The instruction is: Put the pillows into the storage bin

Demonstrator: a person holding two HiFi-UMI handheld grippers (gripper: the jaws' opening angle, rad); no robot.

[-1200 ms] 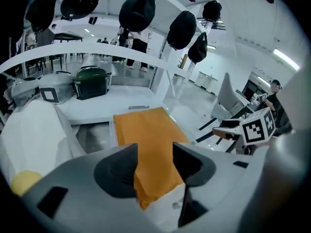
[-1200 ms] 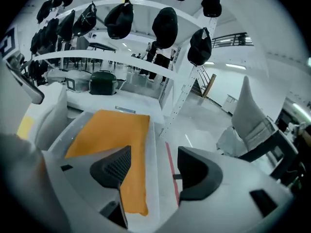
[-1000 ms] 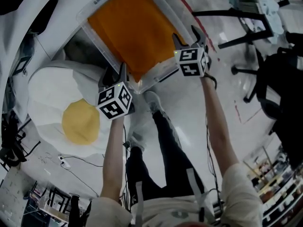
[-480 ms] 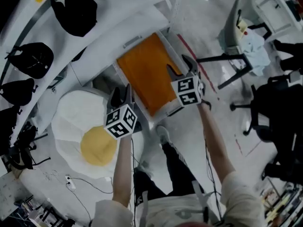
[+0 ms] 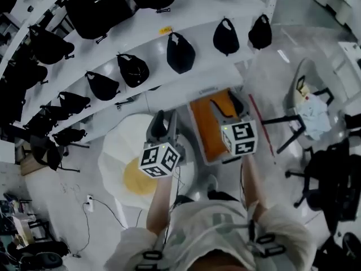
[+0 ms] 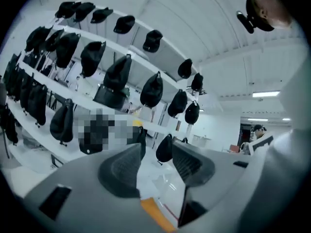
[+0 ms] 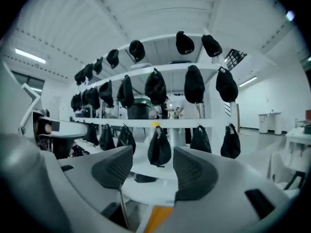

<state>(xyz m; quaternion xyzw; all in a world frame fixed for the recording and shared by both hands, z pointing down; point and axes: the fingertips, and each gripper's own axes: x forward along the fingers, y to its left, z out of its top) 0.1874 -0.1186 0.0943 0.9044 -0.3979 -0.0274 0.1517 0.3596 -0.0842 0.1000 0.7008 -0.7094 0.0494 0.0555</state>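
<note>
Rack [image 5: 186, 16] w/ black bags [image 5: 180, 52] blocks whole upper frame. Centre: bin [image 5: 209, 91] open-topped, orange pillow [image 5: 210, 130] inside. Egg pillow [image 5: 121, 151] covers floor left of bin. Chairs [image 5: 316, 168] crowd right edge.

The pale, glossy floor [image 5: 67, 179] carries everything low in the head view. A clear storage bin [image 5: 207, 90] stands on it at the foot of the white shelves [image 5: 141, 44], with an orange pillow [image 5: 206, 123] lying flat inside it. Just beside the bin, on its left, a big round fried-egg pillow [image 5: 121, 154] lies directly on the floor, yolk side up. A thin cable [image 5: 98, 208] trails across the floor near that pillow. A red line [image 5: 262, 123] runs along the floor beside the bin's right side, and a black office chair [image 5: 316, 179] stands further right. Black bags [image 5: 180, 52] hang in rows from the shelf tiers.
</note>
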